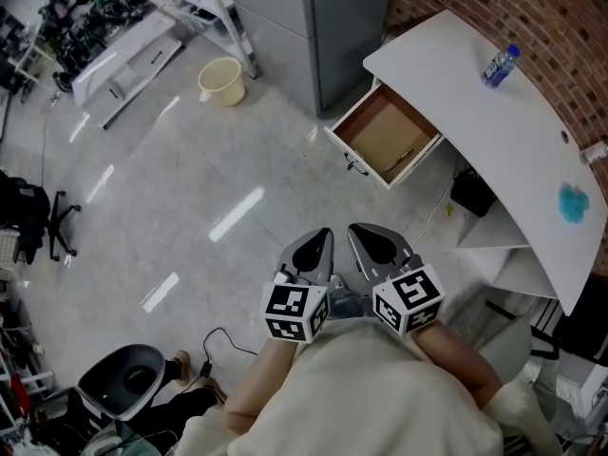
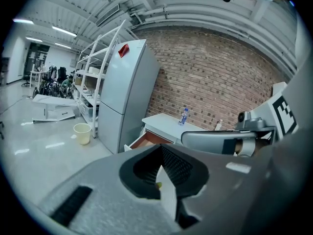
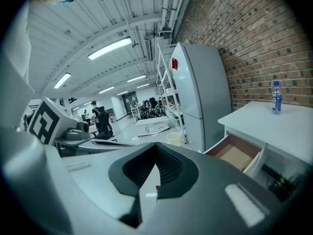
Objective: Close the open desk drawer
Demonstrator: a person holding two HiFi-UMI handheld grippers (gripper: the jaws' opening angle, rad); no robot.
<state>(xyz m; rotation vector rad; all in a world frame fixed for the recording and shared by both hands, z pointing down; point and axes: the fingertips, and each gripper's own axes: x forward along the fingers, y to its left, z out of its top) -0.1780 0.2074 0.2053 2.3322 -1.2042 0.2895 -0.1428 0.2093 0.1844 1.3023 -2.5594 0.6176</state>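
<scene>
The desk drawer (image 1: pixel 385 136) stands pulled out from the white desk (image 1: pixel 494 122), showing its bare brown bottom and a small handle on its white front. Both grippers hang side by side over the floor, well short of the drawer and pointing toward it. My left gripper (image 1: pixel 318 240) is shut with nothing between its jaws, and so is my right gripper (image 1: pixel 366 236). In the left gripper view the drawer (image 2: pixel 146 140) shows beyond the shut left gripper (image 2: pixel 161 180). In the right gripper view the drawer (image 3: pixel 237 155) lies to the right of the shut right gripper (image 3: pixel 151 175).
A grey fridge (image 1: pixel 313 27) stands just left of the drawer, with a yellow bucket (image 1: pixel 221 80) beside it. A water bottle (image 1: pixel 500 66) and a blue object (image 1: pixel 573 202) lie on the desk. A black bin (image 1: pixel 472 193) sits under the desk. An office chair (image 1: pixel 123 378) is at the lower left.
</scene>
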